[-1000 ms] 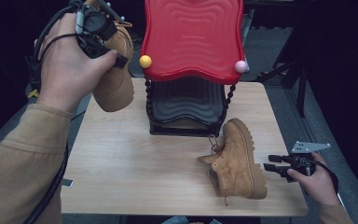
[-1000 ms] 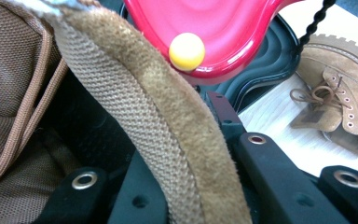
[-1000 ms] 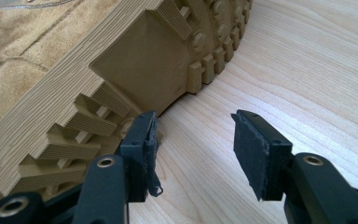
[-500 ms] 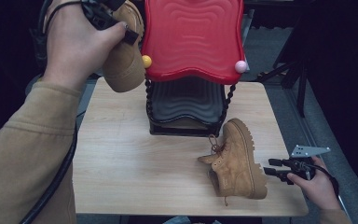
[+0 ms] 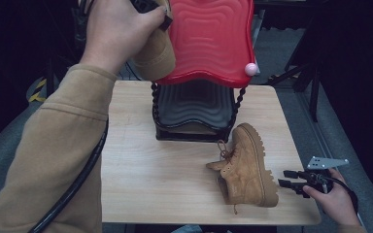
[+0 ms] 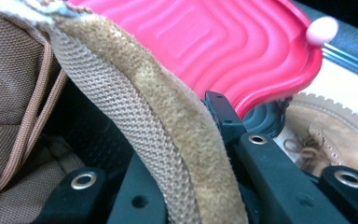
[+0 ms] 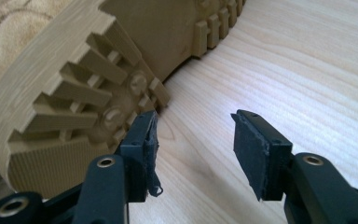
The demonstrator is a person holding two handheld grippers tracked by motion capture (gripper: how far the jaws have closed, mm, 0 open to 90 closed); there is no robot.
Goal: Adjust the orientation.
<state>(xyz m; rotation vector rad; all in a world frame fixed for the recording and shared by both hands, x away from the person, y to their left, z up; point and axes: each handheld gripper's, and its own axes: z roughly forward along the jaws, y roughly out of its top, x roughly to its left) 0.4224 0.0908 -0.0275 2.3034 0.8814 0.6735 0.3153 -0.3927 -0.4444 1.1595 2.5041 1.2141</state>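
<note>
I have the tan suede boot [image 5: 156,53] up in the air at the left rim of the red wavy top shelf [image 5: 209,39], well above the wooden table [image 5: 141,165]; my left gripper [image 6: 205,154] is pinching its padded collar, one jaw inside the boot against the brown mesh lining and the other outside on the suede, the collar edge running up between them in the left gripper view; in the high view my left hand [image 5: 119,29] covers most of that gripper, and the boot hangs below it with its toe end toward the table; the red shelf carries a pink ball [image 5: 250,69] at its near right corner and sits on twisted black posts over a dark ribbed lower shelf [image 5: 192,104], the whole shoe rack standing at the back middle of the table; the second tan boot [image 5: 245,167] lies on its side near the front right of the table, laces toward the rack and lugged sole turned to the right edge; my right gripper [image 7: 193,135] sits low just beside that sole with its jaws spread and nothing between them but bare wood; its left jaw tip is right at the heel lugs, though I cannot tell whether it touches them; my right hand [image 5: 332,196] holds it at the table's right front corner.
</note>
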